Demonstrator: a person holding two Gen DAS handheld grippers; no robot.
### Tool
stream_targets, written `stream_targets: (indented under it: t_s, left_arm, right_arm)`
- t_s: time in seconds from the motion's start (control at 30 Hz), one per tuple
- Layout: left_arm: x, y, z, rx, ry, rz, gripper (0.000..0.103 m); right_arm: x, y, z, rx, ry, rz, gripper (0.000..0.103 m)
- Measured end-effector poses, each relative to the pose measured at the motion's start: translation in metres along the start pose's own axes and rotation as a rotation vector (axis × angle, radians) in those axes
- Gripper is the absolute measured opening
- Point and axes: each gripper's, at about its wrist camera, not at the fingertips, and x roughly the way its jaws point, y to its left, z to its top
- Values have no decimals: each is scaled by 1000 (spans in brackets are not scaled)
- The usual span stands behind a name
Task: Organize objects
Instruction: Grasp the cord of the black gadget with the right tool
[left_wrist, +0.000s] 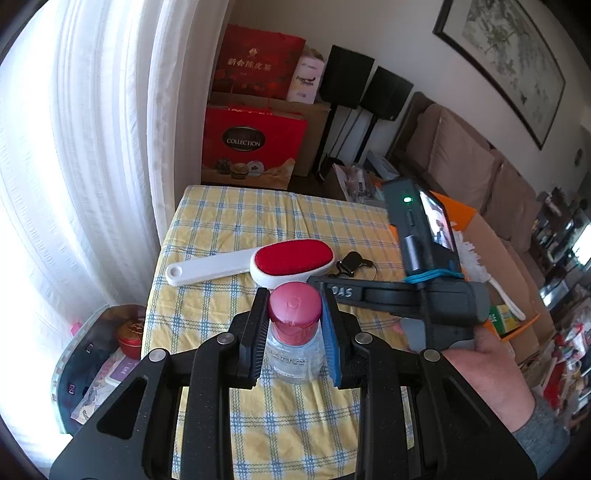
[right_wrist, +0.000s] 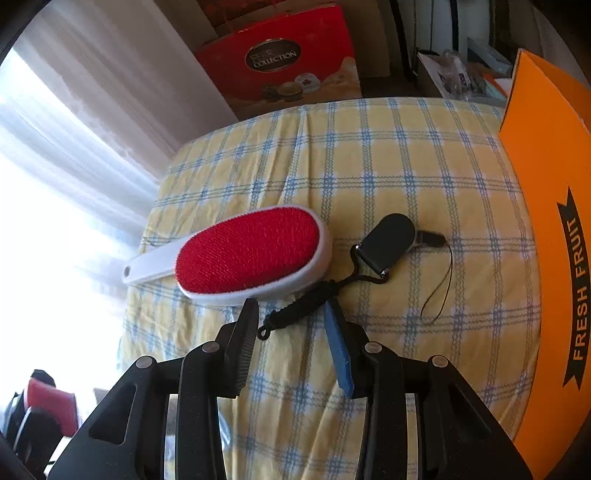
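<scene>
Bottle (left_wrist: 293, 339) is clenched upright at the cap by the left gripper (left_wrist: 294, 325); right gripper (right_wrist: 290, 325), released, is lowered just short of the lint brush (right_wrist: 251, 254); its black cord (right_wrist: 295, 310) should be straddled squarely.

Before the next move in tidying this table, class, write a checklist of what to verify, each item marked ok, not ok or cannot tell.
1. Left tongs closed on the pink-capped bottle: ok.
2. Bottle upright: ok.
3. Bottle lifted off the checked tablecloth: cannot tell.
4. Right tongs open and empty: ok.
5. Right tongs lined up over the black braided cord of the small black fob: ok.
6. Red lint brush clear of the right tongs: not ok, its rim sits right at one tip.
</scene>
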Motion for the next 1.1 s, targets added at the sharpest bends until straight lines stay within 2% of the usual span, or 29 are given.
stream_targets:
  t_s: [0.1, 0.13, 0.2, 0.27, 0.33, 0.53, 0.63, 0.7, 0.8, 0.83, 1.1]
  left_arm:
    - [0, -1, 0, 1, 0, 3, 25]
    - [0, -1, 0, 1, 0, 3, 25]
    - [0, -1, 0, 1, 2, 2, 25]
    - [0, -2, 0, -1, 4, 1, 25]
    - [0, -3, 1, -2, 5, -2, 25]
    - [3, -7, 1, -3, 16, -15, 25]
    - [4, -8, 1, -2, 15, -6, 25]
    - [4, -9, 1, 1, 16, -4, 25]
    - [5, -11, 0, 11, 15, 4, 25]
    - [5, -12, 0, 15, 15, 6, 25]
    - [5, -15, -1, 21, 16, 10, 25]
  right_arm:
    - [2, 6, -1, -42, -9, -54, 34]
    - [3, 7, -2, -60, -10, -73, 28]
    - [2, 7, -4, -89, -5, -74, 25]
    - [-2, 3, -5, -80, 10, -55, 15]
    - [-8, 0, -7, -100, 10, -81, 9]
    - [-26, -18, -14, -123, 12, -110, 8]
    - [-33, -24, -12, -77, -10, -42, 9]
    - [-31, -23, -8, -55, -12, -37, 9]
    - [-21, -18, -3, -27, -11, -13, 20]
    - [-17, -16, -1, -24, -12, -10, 27]
    - [-1, -2, -3, -77, -35, -104, 27]
